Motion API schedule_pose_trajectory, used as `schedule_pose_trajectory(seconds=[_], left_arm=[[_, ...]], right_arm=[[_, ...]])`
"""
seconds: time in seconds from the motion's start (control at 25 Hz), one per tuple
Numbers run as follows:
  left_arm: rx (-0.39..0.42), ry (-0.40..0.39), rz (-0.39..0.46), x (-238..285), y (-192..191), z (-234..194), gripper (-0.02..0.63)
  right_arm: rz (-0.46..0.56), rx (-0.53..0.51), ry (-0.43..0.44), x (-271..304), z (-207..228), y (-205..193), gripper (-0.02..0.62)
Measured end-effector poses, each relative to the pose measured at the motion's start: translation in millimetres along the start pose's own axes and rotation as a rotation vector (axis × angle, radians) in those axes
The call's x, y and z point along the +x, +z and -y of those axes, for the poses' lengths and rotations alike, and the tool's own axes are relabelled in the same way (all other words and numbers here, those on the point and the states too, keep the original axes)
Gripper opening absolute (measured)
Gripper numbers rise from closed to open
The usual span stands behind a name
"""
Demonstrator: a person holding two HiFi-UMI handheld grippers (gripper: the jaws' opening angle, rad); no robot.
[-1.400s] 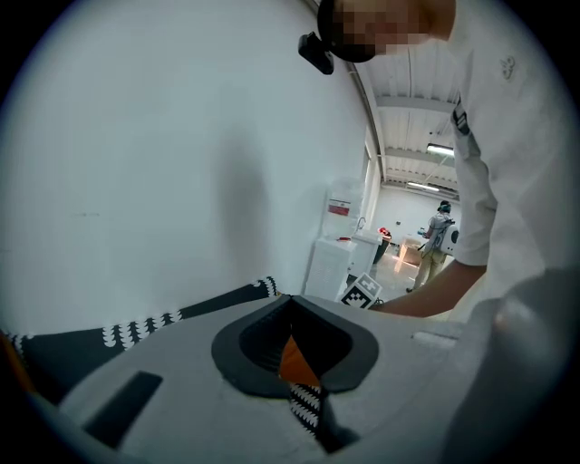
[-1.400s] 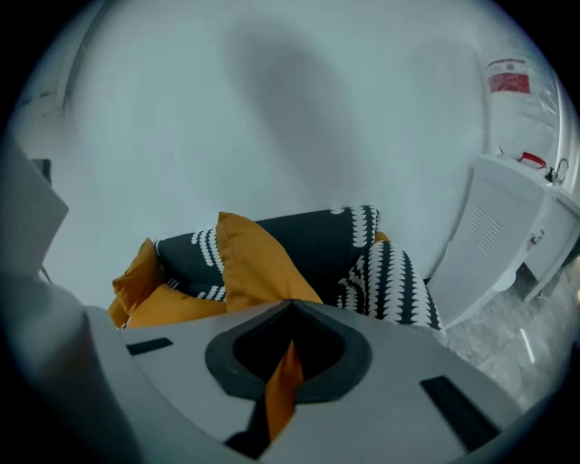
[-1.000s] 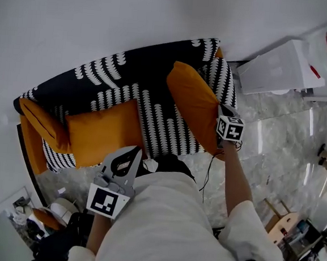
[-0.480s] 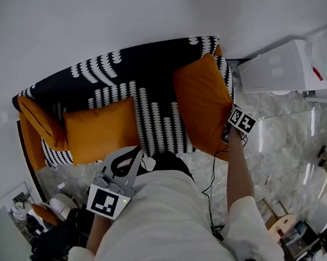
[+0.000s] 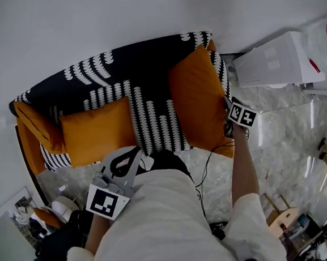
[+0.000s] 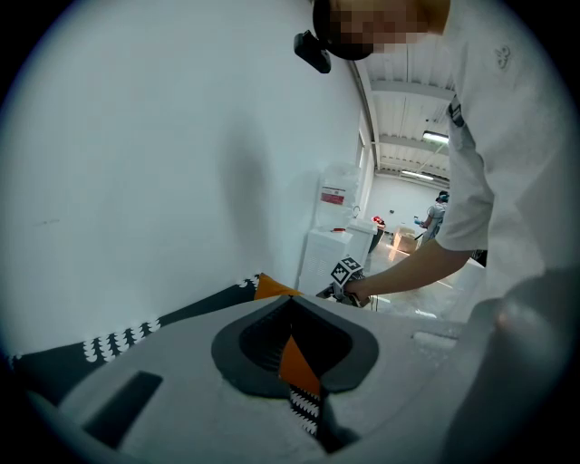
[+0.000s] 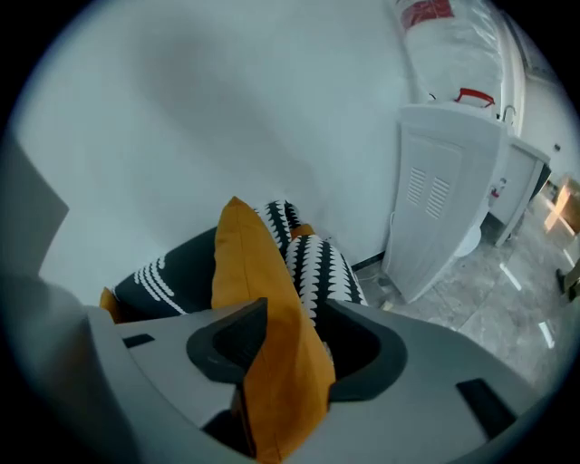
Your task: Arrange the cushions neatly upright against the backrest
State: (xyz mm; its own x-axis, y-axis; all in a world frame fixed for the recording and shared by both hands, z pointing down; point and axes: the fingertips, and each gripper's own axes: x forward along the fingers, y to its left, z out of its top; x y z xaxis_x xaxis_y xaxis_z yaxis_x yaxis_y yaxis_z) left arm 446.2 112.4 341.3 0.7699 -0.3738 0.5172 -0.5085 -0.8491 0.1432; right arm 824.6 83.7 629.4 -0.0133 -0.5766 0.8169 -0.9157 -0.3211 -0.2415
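Observation:
A black sofa point(image 5: 129, 67) with white leaf print holds two orange cushions. The left cushion point(image 5: 98, 130) lies flat on the seat. The right cushion point(image 5: 198, 96) leans at the sofa's right end, its top corner near the backrest. My right gripper point(image 5: 229, 114) is at that cushion's lower right edge; its jaws have just been opening, and the cushion's edge point(image 7: 263, 299) still hangs between them without being pinched. My left gripper point(image 5: 136, 151) hovers shut and empty over the seat's front edge, and through its jaws point(image 6: 299, 362) a sliver of orange and print shows.
An orange side cushion point(image 5: 33, 122) rests on the left armrest. A white cabinet point(image 5: 277, 60) stands right of the sofa on the marble floor point(image 5: 276, 137). A black cable point(image 5: 206, 165) hangs from the right gripper. Clutter point(image 5: 60, 209) sits at the lower left.
The right cushion has swung from slanting across the seat to leaning at the sofa's right end. The right gripper moved right with it. The left gripper has hardly moved.

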Motion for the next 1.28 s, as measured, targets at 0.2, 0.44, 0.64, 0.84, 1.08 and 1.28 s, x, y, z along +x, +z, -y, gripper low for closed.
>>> schedule_pose_trajectory(seconds=[0.2, 0.44, 0.64, 0.84, 1.08, 1.28], left_arm=[[-0.007, -0.001, -0.01, 3, -2, -3, 0.011], [-0.021, 0.029, -0.024, -5, -7, -12, 0.011], [-0.04, 0.068, -0.04, -13, -14, -21, 0.011], [-0.05, 0.073, -0.029, -18, -19, -22, 0.011], [-0.067, 0.062, 0.011, -15, -12, -22, 0.011], [-0.065, 0.074, 0.038, -19, -6, -28, 0.011]], right_arm=[[-0.066, -0.075, 0.226, -3, -26, -4, 0.278], [-0.253, -0.175, 0.281, 28, -48, -44, 0.453], [-0.376, -0.314, 0.225, 52, -52, -66, 0.474], [-0.453, -0.397, 0.14, 58, -46, -73, 0.471], [-0.488, -0.429, 0.079, 48, -57, -74, 0.352], [-0.474, -0.425, 0.08, 38, -74, -77, 0.263]])
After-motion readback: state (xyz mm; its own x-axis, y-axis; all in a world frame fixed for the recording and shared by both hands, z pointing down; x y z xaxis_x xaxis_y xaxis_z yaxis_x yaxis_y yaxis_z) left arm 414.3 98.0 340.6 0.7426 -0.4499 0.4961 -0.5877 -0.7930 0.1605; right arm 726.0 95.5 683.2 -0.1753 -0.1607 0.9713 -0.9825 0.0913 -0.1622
